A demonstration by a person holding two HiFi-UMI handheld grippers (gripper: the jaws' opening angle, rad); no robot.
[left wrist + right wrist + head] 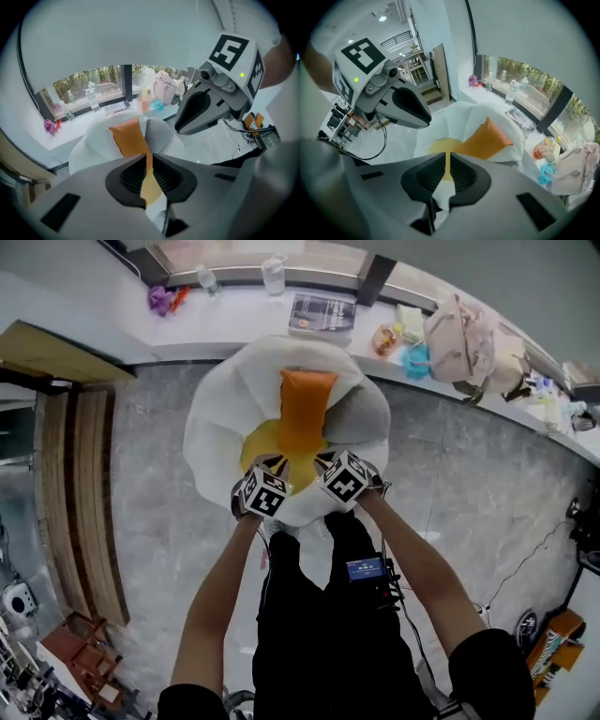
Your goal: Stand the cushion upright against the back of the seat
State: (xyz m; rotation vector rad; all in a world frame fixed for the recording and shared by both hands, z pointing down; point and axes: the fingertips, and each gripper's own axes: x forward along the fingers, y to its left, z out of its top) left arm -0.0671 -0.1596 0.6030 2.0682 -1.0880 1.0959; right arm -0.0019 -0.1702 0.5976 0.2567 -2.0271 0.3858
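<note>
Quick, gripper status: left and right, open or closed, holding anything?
Left gripper: jaws nearly together, holding nothing; the orange cushion sits beyond them.
Right gripper: jaws nearly together, holding nothing.

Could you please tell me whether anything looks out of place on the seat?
Nothing stands out: the orange cushion stands upright against the back of the white seat, roughly centred, with nothing spilled or damaged.

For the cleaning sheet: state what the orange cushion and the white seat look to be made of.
Orange cushion: matte cloth, seemingly over soft filling; pinched corners, no glint. White seat: puffy petal-like lobes in dull white fabric, likely stuffed; weave too small to tell.
</note>
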